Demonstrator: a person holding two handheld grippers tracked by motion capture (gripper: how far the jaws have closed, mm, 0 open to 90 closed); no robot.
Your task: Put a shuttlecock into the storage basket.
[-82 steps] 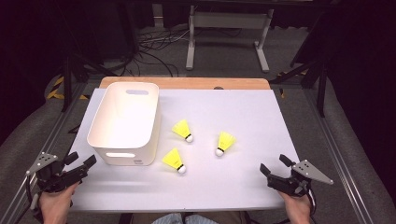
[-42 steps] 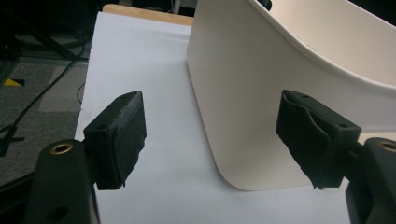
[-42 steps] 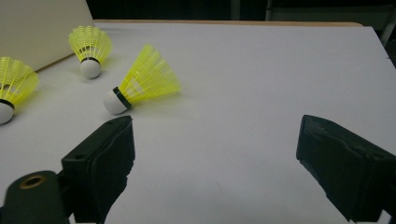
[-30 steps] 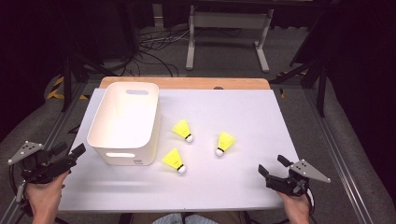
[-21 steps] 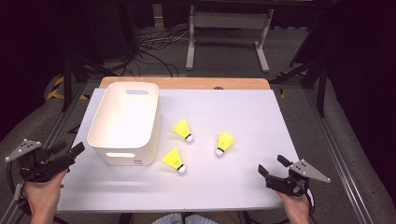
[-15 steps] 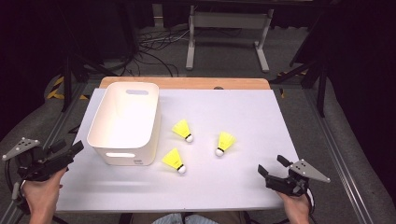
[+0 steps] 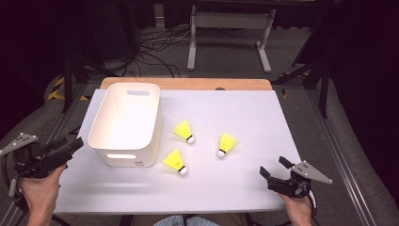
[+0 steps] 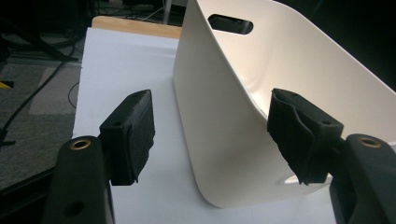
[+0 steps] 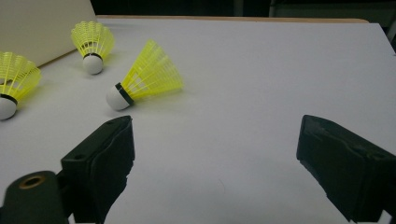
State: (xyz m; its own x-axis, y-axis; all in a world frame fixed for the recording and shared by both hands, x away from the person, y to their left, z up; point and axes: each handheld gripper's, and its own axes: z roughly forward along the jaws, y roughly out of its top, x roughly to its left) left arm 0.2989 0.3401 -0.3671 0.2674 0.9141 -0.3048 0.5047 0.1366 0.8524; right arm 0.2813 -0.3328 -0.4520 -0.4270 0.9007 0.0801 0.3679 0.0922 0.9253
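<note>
Progress: nothing is in the white bin (image 7: 126, 123) yet; all three yellow shuttlecocks lie on the bench (image 7: 244, 113), so by my reading the sorting has not begun.
Shuttlecocks: one sits just right of the bin (image 7: 184, 131), one near the bin's front right corner (image 7: 174, 161), and one further right toward mid-bench (image 7: 226, 143). Each lies on its side, apart from the others.
Bin: stands upright at the left of the bench, hollow and with a handle slot at its far end (image 8: 230, 23).
Left gripper (image 7: 60, 151): held in the person's left hand off the bench's front left corner, aimed at the bin. Its jaws stand wide but have just been closing a little; in the left gripper view the bin's near corner lies ahead between the two pads (image 8: 132, 135), with neither pad pressing on it. It holds nothing.
Right gripper (image 7: 274, 170): rests at the front right of the bench, jaws spread wide and empty. In the right gripper view the nearest shuttlecock (image 9: 144, 77) lies ahead and left of the jaws, well clear of them.
Left to do: probably every shuttlecock must be picked up and dropped in the bin.
</note>
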